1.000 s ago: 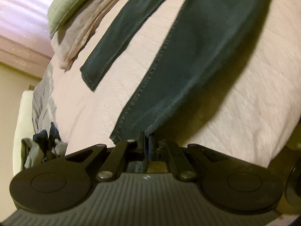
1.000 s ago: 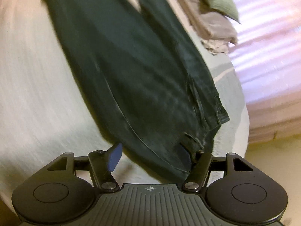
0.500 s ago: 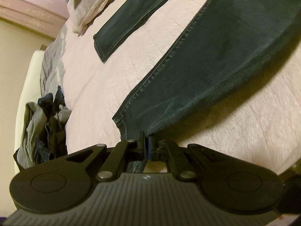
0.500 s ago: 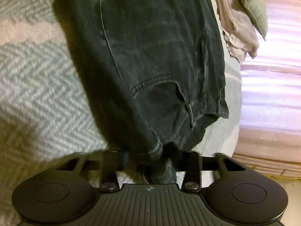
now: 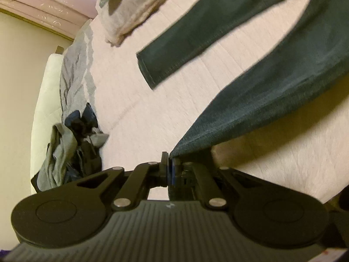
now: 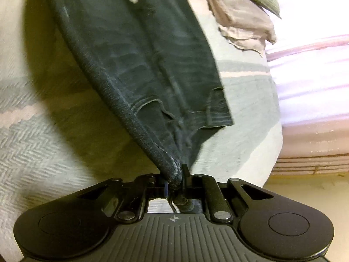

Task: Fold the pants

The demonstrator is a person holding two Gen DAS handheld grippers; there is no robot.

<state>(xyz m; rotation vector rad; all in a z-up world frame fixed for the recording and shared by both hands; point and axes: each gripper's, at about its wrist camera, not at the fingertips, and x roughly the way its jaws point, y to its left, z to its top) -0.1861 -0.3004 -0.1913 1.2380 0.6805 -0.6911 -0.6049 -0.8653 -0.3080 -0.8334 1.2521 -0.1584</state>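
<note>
Dark green denim pants [image 6: 152, 69] are held at both ends above a pale quilted bedspread [image 5: 152, 100].

The left gripper [image 5: 169, 163] is seen clamped tight on the hem corner of one leg; the right gripper [image 6: 174, 178] is closing, its jaws already pinched on a bunched waistband corner. The gripped outer edge is raised between them, along the garment's long axis, while the other leg [image 5: 196, 35] lies flat further in, towards the folded beige cloth [image 5: 135, 11]. The raised side is judged ready to be carried across onto it.

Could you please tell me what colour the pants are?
The pants are dark green-grey, shown best in the right wrist view.
</note>
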